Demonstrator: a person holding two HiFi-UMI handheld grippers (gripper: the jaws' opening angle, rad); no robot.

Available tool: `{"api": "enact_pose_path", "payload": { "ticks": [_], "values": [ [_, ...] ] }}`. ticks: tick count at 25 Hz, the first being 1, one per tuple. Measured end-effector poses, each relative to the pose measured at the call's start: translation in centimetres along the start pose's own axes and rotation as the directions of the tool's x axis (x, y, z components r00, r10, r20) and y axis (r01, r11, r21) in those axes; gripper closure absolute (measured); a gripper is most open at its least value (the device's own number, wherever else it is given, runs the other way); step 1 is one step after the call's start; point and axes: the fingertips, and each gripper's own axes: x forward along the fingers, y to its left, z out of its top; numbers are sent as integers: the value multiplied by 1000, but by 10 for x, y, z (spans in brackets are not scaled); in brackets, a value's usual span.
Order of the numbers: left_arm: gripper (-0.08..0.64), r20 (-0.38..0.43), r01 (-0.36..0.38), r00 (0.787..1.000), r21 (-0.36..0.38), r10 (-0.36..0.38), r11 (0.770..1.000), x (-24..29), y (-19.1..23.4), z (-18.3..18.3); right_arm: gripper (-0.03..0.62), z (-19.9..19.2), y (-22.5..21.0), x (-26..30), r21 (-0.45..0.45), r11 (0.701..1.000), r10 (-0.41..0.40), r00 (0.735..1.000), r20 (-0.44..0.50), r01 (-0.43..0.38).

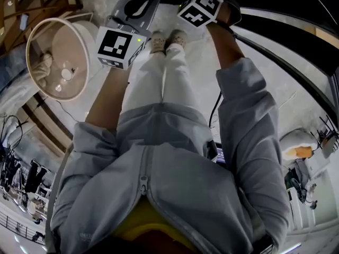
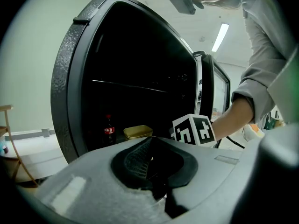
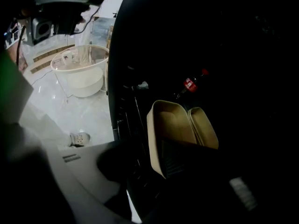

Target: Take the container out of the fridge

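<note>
The right gripper (image 3: 142, 160), jaws wide apart, hangs before the tan container (image 3: 173, 125) near the front edge of the fridge (image 2: 70, 78) shelf. The left gripper (image 2: 152, 160) is closed and empty. Seemingly light and thin-walled, the container suits a rim pinch.

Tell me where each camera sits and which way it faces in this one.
Head view: on the person's head, facing steeply down; grey hoodie, white trousers, shoes, left cube and right cube show.
Left gripper view: on the left gripper, facing the open fridge; the right forearm and right cube show.
Right gripper view: on the right gripper, tilted down into the fridge at the tan container; one shoe shows.
Shared: both gripper views catch the container and cola bottle.
</note>
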Motion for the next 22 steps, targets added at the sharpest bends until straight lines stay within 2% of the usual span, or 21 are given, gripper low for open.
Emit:
{"api": "enact_pose_path", "payload": {
  "ticks": [10, 12, 15, 18, 22],
  "values": [
    [555, -19, -14, 1000, -16, 13, 1000, -2, 7, -5, 449, -14, 2, 32, -185, 981, 41, 993, -112, -62],
    [554, -21, -13, 1000, -17, 13, 1000, -1, 9, -7, 470, -16, 4, 38, -215, 974, 49, 990, -130, -76],
    [555, -24, -12, 1000, -21, 12, 1000, -1, 9, -6, 549, -20, 7, 38, -241, 967, 51, 989, -139, -83],
    [555, -22, -9, 1000, -17, 9, 1000, 1, 8, -4, 586, -18, 9, 33, -257, 963, 48, 990, -129, -80],
    [555, -18, -2, 1000, -12, 1, 1000, 0, 6, -6, 591, -10, 22, 22, -263, 960, 68, 992, -109, -94]
  ]
}}
